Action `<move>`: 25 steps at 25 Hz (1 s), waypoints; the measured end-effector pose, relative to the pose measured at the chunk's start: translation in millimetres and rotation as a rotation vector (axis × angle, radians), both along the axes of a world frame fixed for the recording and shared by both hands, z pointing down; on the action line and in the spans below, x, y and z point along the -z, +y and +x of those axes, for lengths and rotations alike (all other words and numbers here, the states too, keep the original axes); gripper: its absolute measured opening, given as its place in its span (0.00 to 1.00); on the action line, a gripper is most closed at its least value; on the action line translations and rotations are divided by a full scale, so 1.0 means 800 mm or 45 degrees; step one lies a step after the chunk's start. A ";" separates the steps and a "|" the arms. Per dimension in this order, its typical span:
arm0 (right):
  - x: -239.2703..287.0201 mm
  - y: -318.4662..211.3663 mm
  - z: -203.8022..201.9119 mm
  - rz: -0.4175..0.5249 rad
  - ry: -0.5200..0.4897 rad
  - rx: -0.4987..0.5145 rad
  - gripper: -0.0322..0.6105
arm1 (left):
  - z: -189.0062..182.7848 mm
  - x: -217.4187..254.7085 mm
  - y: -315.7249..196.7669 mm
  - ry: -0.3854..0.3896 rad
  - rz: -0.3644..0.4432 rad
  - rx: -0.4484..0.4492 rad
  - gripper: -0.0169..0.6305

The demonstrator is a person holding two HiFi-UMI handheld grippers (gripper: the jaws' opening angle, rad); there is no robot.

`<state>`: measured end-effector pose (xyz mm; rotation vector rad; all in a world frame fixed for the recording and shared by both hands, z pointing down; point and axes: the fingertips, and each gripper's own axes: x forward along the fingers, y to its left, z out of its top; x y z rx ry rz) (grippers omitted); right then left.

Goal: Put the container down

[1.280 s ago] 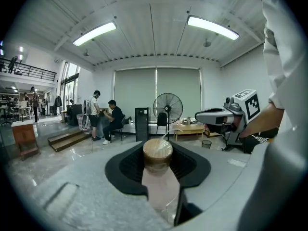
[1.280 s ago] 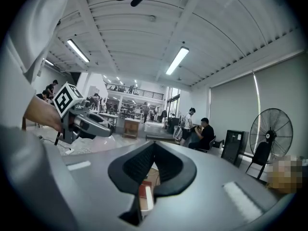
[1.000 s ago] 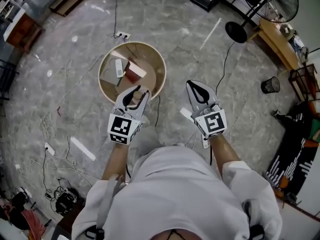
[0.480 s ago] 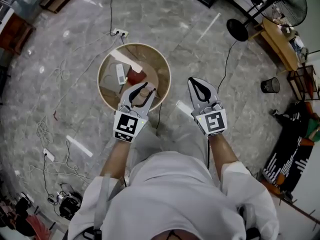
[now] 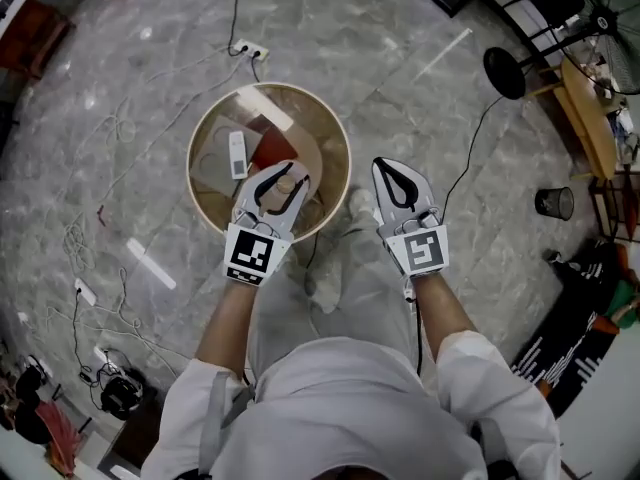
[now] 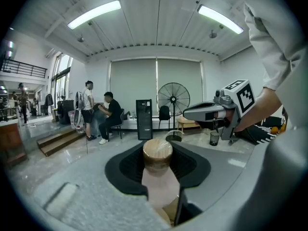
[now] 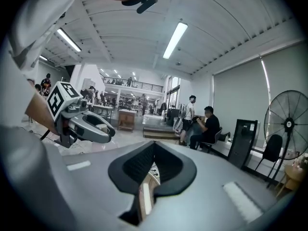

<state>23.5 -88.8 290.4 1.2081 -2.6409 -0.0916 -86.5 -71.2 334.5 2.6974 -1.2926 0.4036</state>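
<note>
My left gripper (image 5: 276, 180) is shut on a small container (image 5: 286, 180) with a pale pink body and a round wooden lid. It hangs over the near part of a round wooden-rimmed table (image 5: 338, 140). In the left gripper view the container (image 6: 159, 177) stands upright between the black pads, and its lid (image 6: 157, 150) rises just above them. My right gripper (image 5: 394, 175) is level with the left one, to the right of the table's rim and over the floor. In the right gripper view its jaws (image 7: 153, 150) are shut, with nothing between them.
On the round table lie a white remote (image 5: 237, 154) and a red book (image 5: 272, 152). A power strip (image 5: 248, 52) and cables lie on the marble floor beyond. A fan base (image 5: 507, 72), a black bin (image 5: 553, 203) and a wooden bench (image 5: 590, 118) stand at the right. Two people (image 6: 109, 117) are far off.
Both grippers have come forward relative to the round table. The left one, still holding the container, went from the table's near rim to over its top. The right gripper stays shut.
</note>
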 end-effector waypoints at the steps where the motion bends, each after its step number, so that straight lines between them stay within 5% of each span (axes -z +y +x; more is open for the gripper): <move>1: -0.012 -0.013 0.001 -0.002 -0.004 0.012 0.06 | 0.003 -0.013 -0.011 -0.005 -0.006 0.013 0.22; 25: -0.290 -0.213 0.012 -0.178 -0.009 0.149 0.07 | 0.043 -0.341 -0.225 -0.068 -0.166 0.106 0.22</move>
